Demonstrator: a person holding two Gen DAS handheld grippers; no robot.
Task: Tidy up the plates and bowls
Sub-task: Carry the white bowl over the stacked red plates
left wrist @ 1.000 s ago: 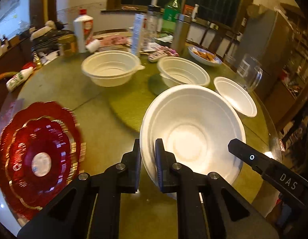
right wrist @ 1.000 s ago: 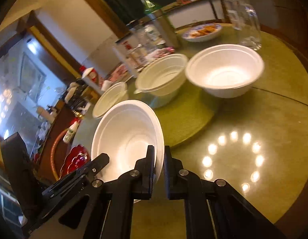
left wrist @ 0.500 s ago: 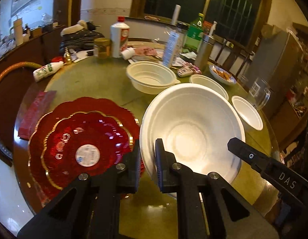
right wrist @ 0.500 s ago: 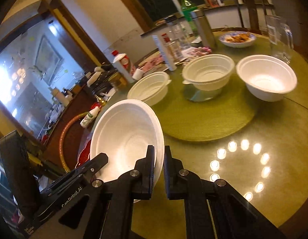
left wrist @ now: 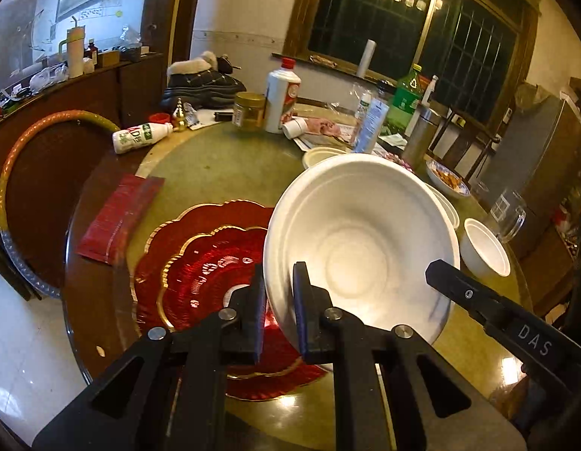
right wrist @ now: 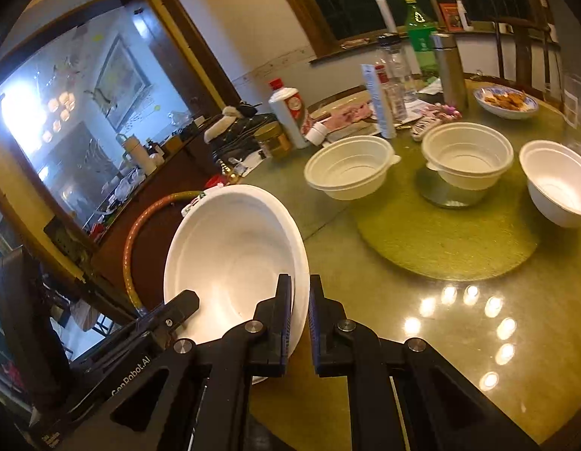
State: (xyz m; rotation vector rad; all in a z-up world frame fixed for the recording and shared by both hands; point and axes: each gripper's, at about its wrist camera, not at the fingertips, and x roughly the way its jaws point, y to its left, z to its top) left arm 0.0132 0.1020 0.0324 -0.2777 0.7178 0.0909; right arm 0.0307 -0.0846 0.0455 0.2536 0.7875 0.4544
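**White bowl carried in two grippers toward the red plates**

A wide white bowl [left wrist: 362, 248] hangs clear of the round table [left wrist: 223, 158], pinched at opposite edges of its rim. The left gripper [left wrist: 277, 300] is clamped on the near-left rim, one finger inside the bowl and one outside; the right gripper [right wrist: 300, 319] nips the rim on the other side in the same way. The bowl tips a little, its mouth turned toward the cameras. In the left wrist view it overlaps the right edge of two nested red plates [left wrist: 200, 274] with gold scalloped rims, lying on the table below.

Three more white bowls wait further back: one [right wrist: 348, 171] near the bottles, one [right wrist: 467, 158] at the far edge of the green turntable [right wrist: 441, 240], one [right wrist: 557, 184] at far right.

The step in hand looks like a carry, probably to the red plates. Next would come levelling the bowl, lowering it with both hands together, and letting go only once it rests.
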